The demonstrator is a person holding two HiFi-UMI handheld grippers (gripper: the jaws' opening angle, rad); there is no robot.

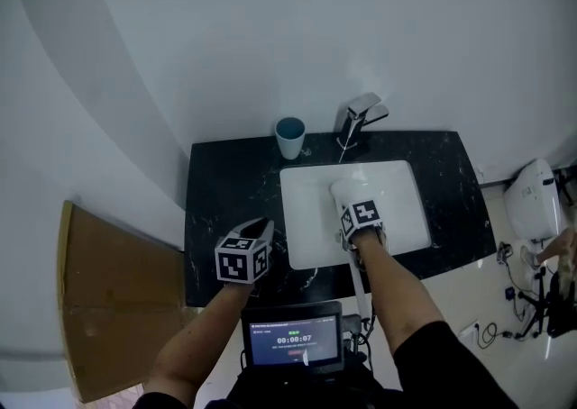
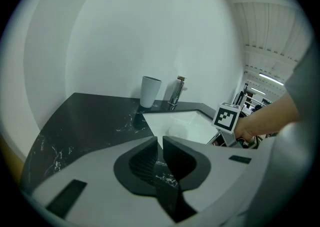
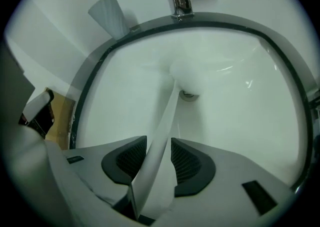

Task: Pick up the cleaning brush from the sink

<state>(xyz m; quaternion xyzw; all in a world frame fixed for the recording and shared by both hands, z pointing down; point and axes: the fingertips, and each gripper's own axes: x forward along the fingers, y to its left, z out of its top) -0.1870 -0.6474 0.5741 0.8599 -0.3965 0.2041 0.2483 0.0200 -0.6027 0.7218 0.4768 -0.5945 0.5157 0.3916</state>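
The white cleaning brush (image 1: 346,191) has its round head (image 3: 190,74) low in the white sink (image 1: 302,218), over the drain. Its long flat handle (image 3: 161,141) runs back between the jaws of my right gripper (image 3: 159,144), which is shut on it. In the head view the right gripper (image 1: 359,218) is over the basin, and the handle sticks out behind my wrist. My left gripper (image 1: 256,234) hovers over the black counter (image 1: 230,191) left of the sink. The left gripper (image 2: 160,142) is shut, with nothing between its jaws.
A blue-grey cup (image 1: 290,137) and a chrome faucet (image 1: 361,118) stand at the back of the counter. A cardboard sheet (image 1: 108,299) leans at the left. A small screen (image 1: 293,337) is near my body. White equipment (image 1: 534,200) and cables lie on the floor at right.
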